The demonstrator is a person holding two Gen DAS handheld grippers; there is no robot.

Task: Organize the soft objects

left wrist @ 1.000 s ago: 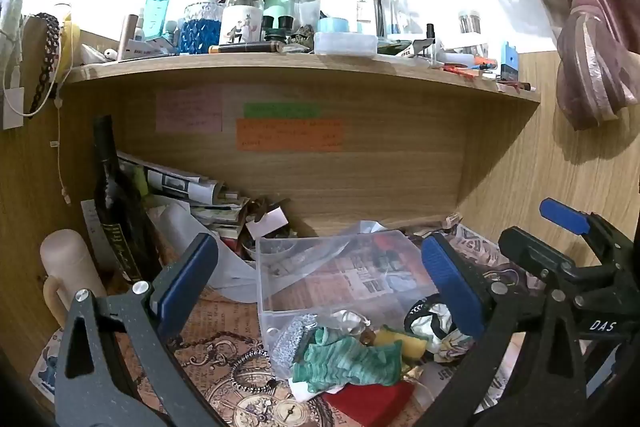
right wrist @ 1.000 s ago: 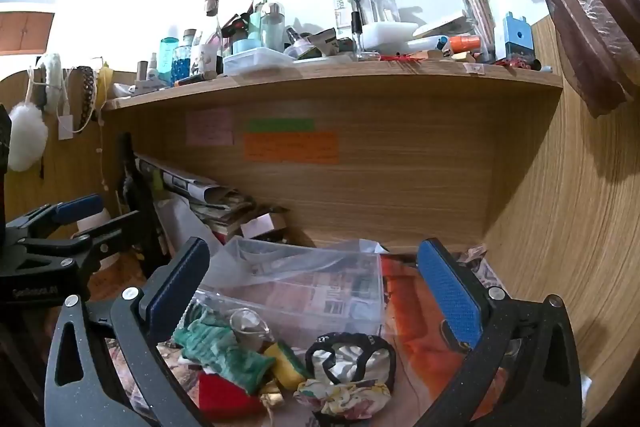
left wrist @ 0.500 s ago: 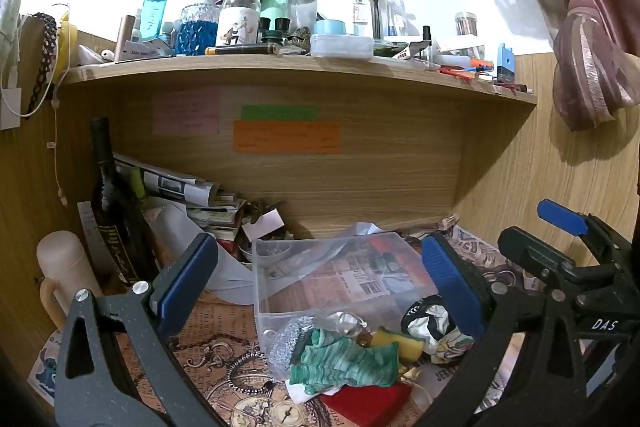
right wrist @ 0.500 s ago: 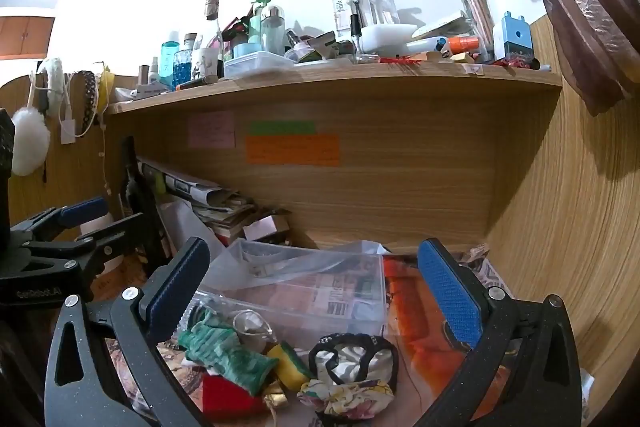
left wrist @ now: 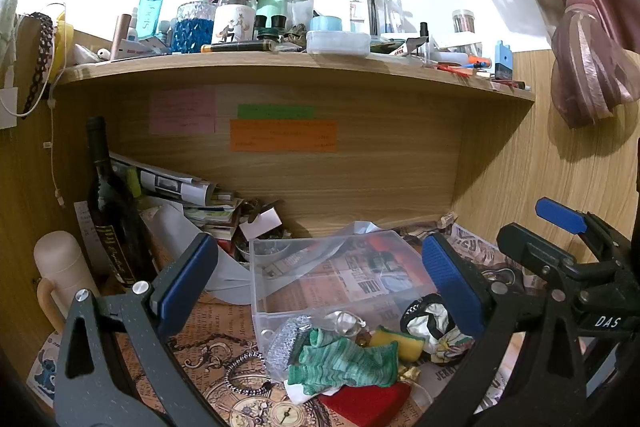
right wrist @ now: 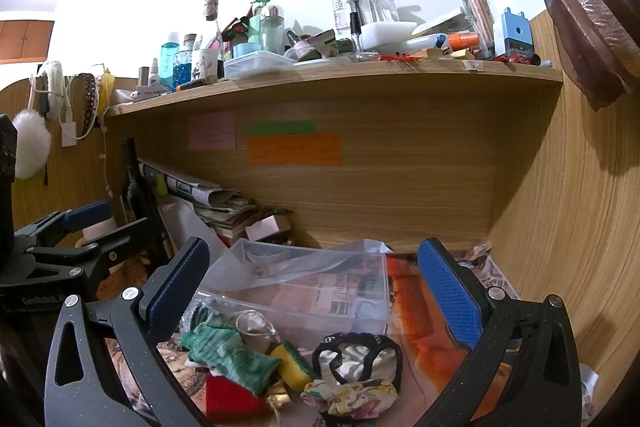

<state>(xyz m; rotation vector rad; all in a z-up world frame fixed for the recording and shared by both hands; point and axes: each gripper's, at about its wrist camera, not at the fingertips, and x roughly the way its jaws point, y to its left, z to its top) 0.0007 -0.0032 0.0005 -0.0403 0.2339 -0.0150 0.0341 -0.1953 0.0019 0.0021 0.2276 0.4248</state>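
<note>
Soft pile at lower centre: green knit cloth (left wrist: 344, 361), yellow sponge (left wrist: 396, 343), floral scrunchie (right wrist: 352, 393), just in front of the clear bin (left wrist: 320, 279), now sitting higher in frame, so both cameras have tipped down; left gripper (left wrist: 320, 283) and right gripper (right wrist: 314, 291) hover wide open, empty

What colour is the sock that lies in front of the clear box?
The sock is green, with lighter and darker green stripes; the left wrist view shows it best.
</note>
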